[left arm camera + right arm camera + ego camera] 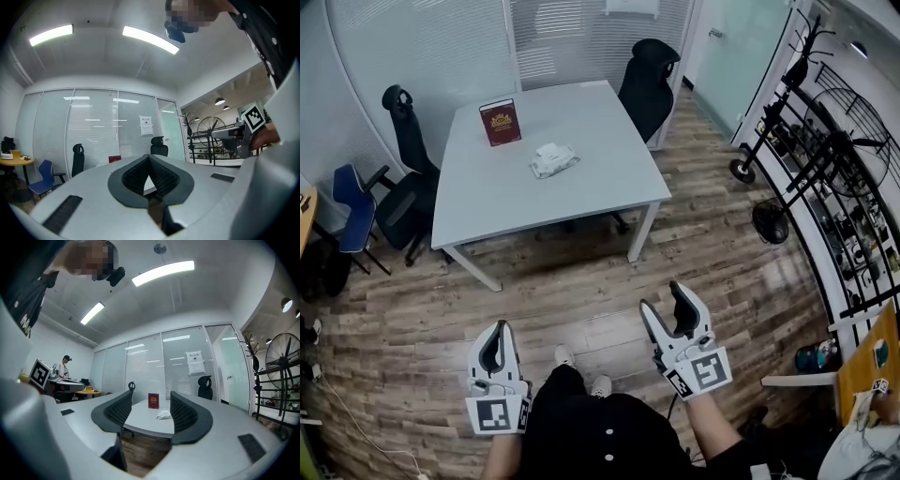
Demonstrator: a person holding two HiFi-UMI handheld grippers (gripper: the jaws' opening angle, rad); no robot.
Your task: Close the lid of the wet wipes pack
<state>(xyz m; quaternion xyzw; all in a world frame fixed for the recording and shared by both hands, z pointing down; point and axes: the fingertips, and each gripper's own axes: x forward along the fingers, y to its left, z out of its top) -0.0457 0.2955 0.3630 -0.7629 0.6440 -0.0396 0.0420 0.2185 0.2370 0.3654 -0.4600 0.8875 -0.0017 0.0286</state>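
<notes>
From here my left tongs are pinched tip to tip with nothing in them, and my right tongs are spread wide, empty too. Both are over the brown wood-plank floor, well short of the pale grey square desk. The crumpled white wet wipes pack sits mid-desk near a dark red book. It's too small for me to make out the lid

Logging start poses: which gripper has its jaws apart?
The right gripper: its jaws stand wide apart with nothing between them, while the left gripper has jaws meeting at their tips.
</notes>
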